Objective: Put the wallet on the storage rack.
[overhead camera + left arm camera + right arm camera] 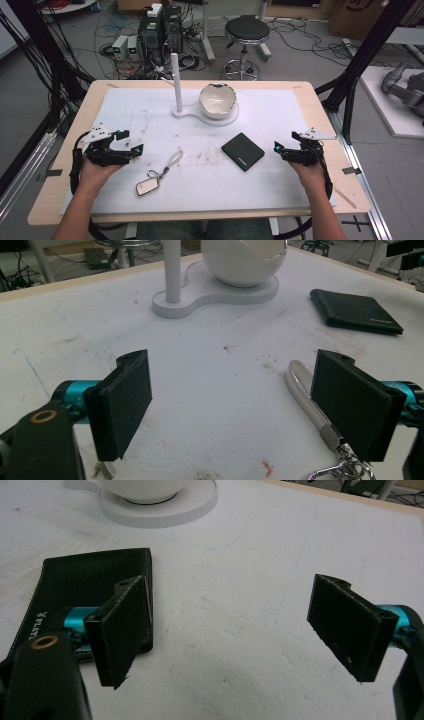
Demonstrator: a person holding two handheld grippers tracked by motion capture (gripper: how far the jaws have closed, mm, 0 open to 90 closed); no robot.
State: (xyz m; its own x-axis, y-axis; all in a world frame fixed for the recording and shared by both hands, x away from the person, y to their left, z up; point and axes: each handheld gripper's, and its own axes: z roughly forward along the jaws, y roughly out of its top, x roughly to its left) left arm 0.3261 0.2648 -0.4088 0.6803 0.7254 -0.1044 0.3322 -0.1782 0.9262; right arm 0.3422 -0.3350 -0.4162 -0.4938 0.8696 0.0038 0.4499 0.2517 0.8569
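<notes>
While both grippers, left (131,142) and right (283,148), rest wide open and empty near the table's (310,100) front edge, a careless sweep risks knocking the keyring (156,174) or wallet (243,151) toward the bowl (218,100) on its far stand.

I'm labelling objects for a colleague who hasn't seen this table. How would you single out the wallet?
On the white mat, look just right of centre, in front of the egg-shaped bowl on its stand. The wallet lies flat there: a black, stitched rectangle, unlike the silvery key fob to its left.

wallet (243,151) right of keychain (159,173), bowl (217,100) behind both
</notes>
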